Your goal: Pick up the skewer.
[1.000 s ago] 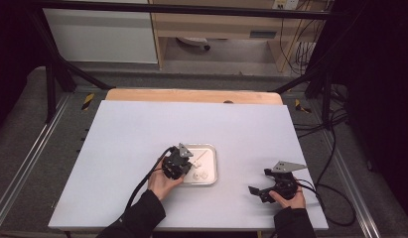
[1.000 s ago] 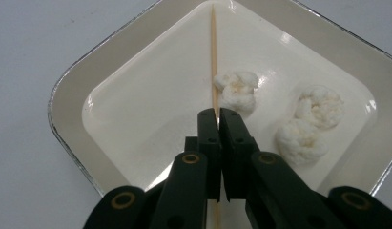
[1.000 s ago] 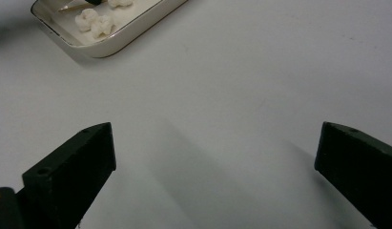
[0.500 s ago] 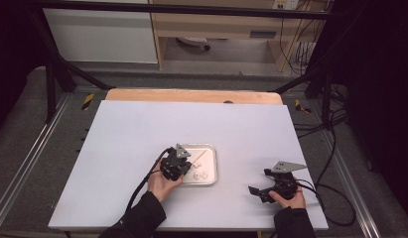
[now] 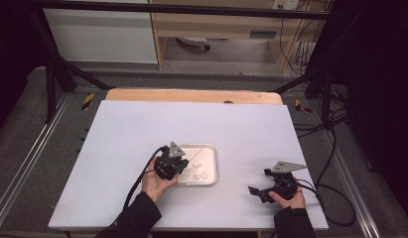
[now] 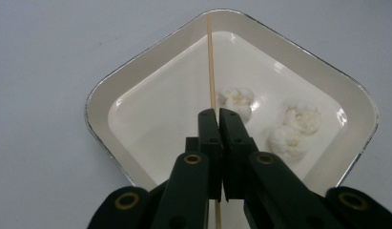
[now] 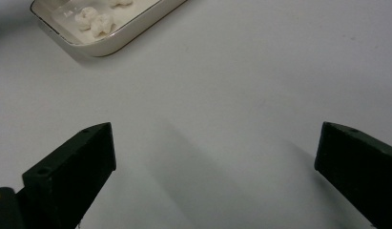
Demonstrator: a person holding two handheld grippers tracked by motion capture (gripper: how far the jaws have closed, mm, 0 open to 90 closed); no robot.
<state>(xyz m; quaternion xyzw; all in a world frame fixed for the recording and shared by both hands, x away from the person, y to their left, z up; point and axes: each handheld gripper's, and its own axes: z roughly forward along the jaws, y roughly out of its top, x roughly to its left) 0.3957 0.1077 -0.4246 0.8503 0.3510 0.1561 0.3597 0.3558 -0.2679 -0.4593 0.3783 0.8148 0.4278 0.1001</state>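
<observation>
In the high view the left gripper [image 5: 172,163] sits over the near left corner of the tray [image 5: 211,171] and hides that corner, so the stick [image 5: 197,156] shows there as no more than a faint thin line running from the gripper toward the tray's far side. The left gripper view makes it plain: the jaws are pressed together on the stick [image 6: 211,67], which lies across the tray [image 6: 136,71] with its far tip on the rim at the far corner, while its near end is cut off under the jaws at the bottom of the picture. Three white lumps [image 6: 293,129] lie in the tray to the right of the stick, one just beside the jaw tips; what they are is hard to tell. In the right gripper view the tray [image 7: 131,29] is cropped at the top left, with two lumps in sight. The right gripper [image 5: 263,191] rests well to the right of the tray, jaws wide apart with nothing between them, near the front edge of the table [image 5: 122,129]. Left of the tray, right of it and beyond it, the white tabletop lies bare up to a wooden strip at the far edge. No writing can be read anywhere.
</observation>
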